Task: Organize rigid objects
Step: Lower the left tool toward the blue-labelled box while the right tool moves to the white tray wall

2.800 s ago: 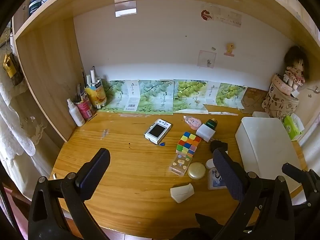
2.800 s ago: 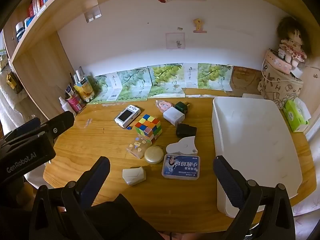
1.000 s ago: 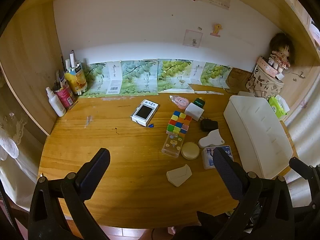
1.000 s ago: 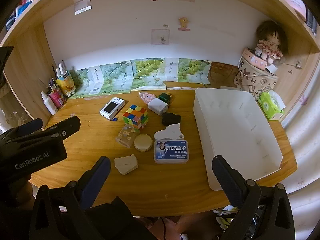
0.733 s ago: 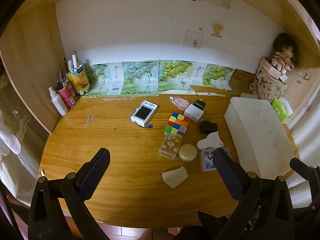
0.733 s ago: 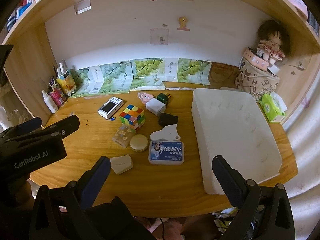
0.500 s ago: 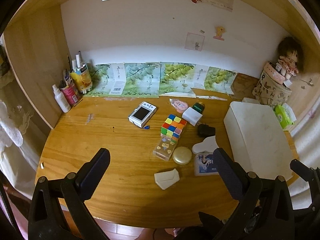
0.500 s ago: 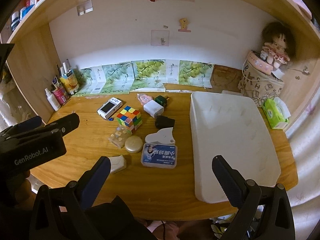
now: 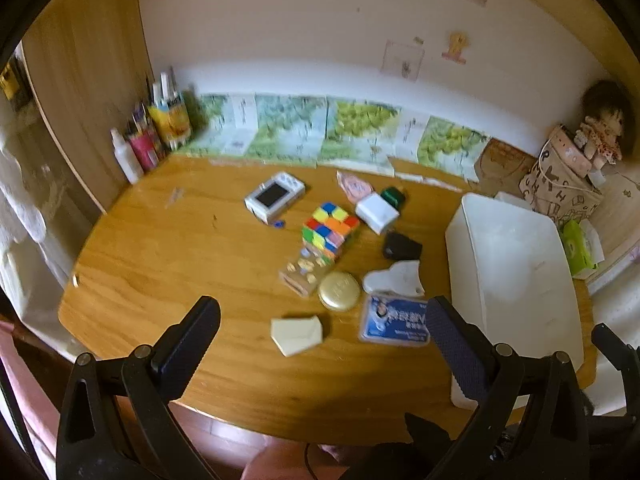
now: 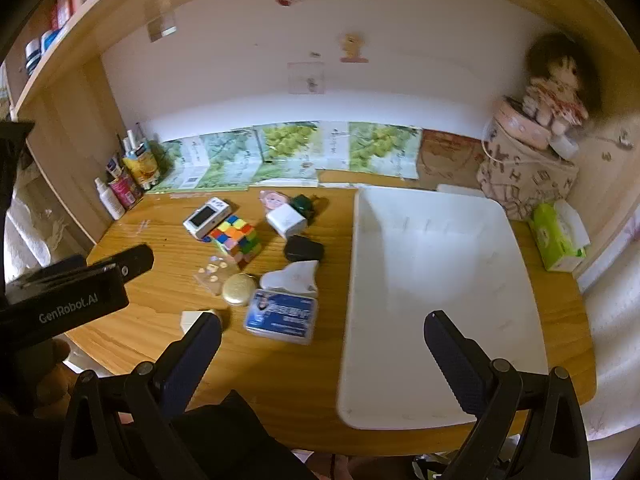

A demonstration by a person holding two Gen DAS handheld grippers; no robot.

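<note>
A cluster of small objects lies mid-desk: a Rubik's cube, a white handheld device, a white cube charger, a black adapter, a gold round tin, a blue-labelled box and a cream folded box. A white empty tray sits to their right. My left gripper is open and empty above the desk's front. My right gripper is open and empty over the tray's left rim.
Bottles and tubes stand at the back left corner. Leaf-printed boxes line the back wall. A patterned bag with a doll and a green tissue pack stand right of the tray. The left gripper's body shows at left.
Both grippers have shifted slightly, so the objects sit further left in both views. Nothing on the desk moved and both jaws stay open.
</note>
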